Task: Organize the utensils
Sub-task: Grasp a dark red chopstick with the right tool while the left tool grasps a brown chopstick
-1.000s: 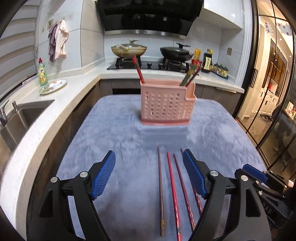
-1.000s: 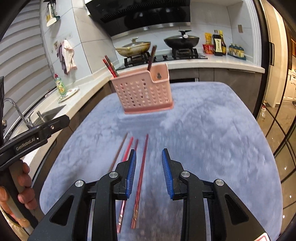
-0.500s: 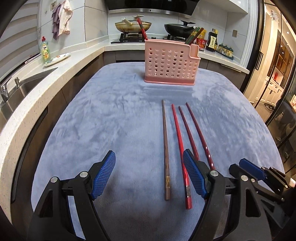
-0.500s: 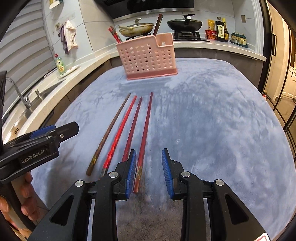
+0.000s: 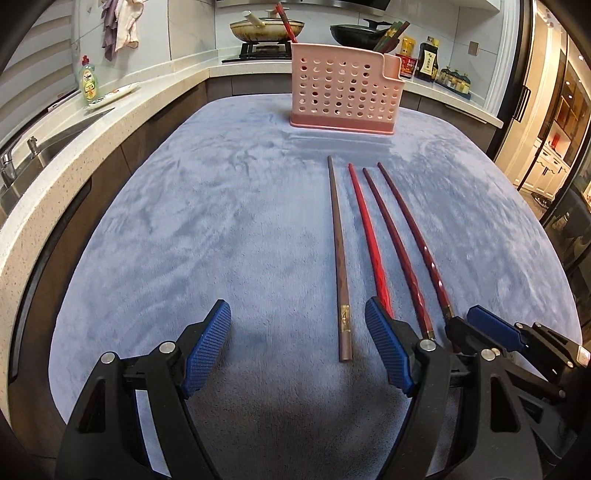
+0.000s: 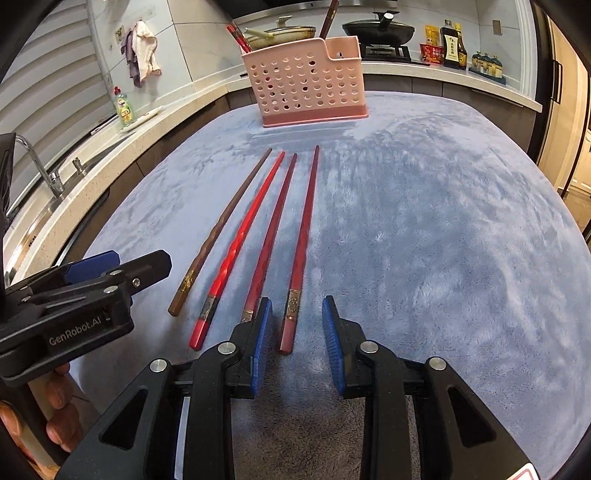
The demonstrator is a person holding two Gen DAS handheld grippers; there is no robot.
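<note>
Lying side by side on the blue plush cloth point(image 5: 221, 229), four chopsticks point their tips toward the pink perforated holder point(image 5: 345, 94), which stands upright at the cloth's far end. Counting leftward from the holder's notched corner: dark red chopstick point(image 6: 301, 240), maroon chopstick point(image 6: 271, 229), bright red chopstick point(image 6: 242, 236), brown chopstick point(image 6: 221, 229). All four are near one another but apart, fanning slightly. A few chopsticks already stand inside the holder, at both ends. Behind the holder: stove with a lidded pan point(image 5: 266, 27) and black wok point(image 5: 360, 33), sauce bottles to its right. Left of the holder, along the counter, a green dish soap bottle point(image 5: 88, 79) and the sink.

Left gripper point(image 5: 297, 345): fingers spread wide, holding nothing; the brown chopstick's butt end lies between them, untouched, and the right finger hides the bright red one's end.

Right gripper point(image 6: 297, 334): fingers moderately open, empty; the dark red chopstick's butt end sits between the pads, no contact visible. Its left finger covers the maroon one's end.
</note>
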